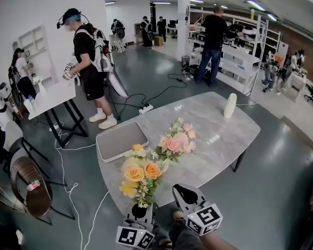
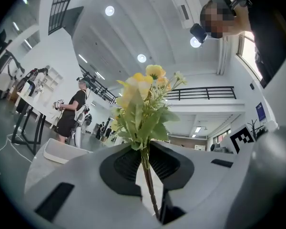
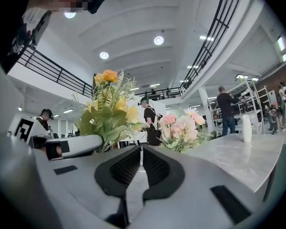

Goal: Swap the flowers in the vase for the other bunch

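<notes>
Marble table (image 1: 219,139), open workshop behind. Left tool (image 2: 144,152) pinches the yellow bunch (image 1: 138,173) by its stems, blooms upward, probably to carry it clear of the pink bunch (image 1: 176,141) lying mid-table. Right tool (image 3: 140,149) is pressed together, empty. Only the left gripper view shows the pinched stems; the head view places the flowerless vase (image 1: 230,105) at the far edge.

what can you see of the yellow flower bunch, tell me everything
The yellow bunch has yellow and orange rose-like blooms, small pale sprigs and broad green leaves, and it looks artificial. Its thin greenish-brown stems are clamped between the jaws of the left gripper, which holds it up at the near edge of the marble-look table, blooms uppermost. Whether its leaves brush the pink bunch lying just beyond cannot be told.
</notes>
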`<state>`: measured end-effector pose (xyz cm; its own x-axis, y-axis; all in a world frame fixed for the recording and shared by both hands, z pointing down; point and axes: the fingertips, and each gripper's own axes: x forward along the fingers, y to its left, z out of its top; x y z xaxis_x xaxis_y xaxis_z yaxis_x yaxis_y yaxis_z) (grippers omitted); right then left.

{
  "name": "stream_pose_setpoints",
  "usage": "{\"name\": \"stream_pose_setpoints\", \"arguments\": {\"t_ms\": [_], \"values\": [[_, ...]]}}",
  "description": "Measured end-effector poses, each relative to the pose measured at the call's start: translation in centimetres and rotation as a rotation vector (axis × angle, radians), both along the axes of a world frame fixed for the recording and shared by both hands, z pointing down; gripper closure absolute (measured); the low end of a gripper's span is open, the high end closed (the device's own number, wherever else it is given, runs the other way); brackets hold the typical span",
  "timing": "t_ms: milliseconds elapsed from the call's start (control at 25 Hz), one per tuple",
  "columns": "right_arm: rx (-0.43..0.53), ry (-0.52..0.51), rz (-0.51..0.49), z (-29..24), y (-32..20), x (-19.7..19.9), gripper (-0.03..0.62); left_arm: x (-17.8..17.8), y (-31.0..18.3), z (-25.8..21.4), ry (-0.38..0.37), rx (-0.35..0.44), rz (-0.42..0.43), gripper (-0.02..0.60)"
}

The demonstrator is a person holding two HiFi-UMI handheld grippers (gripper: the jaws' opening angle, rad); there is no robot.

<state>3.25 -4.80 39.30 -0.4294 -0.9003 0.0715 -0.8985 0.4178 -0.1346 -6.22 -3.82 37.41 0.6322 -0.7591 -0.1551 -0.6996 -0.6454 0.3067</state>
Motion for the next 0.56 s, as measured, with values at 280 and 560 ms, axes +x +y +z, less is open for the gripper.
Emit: {"name": "stream_pose_setpoints", "arguments": {"t_ms": [280,560], "values": [[0.01,-0.028,0.031,-1.1,3.1,0.3,0.56,0.0,2.4,-1.4,0.011,0.034,0.023,0.523],[0.025,-0.042,0.048,-1.6,7.1,1.3,0.56,0.8,6.3,-1.9,0.009,0.058,0.042,0.523]]}}
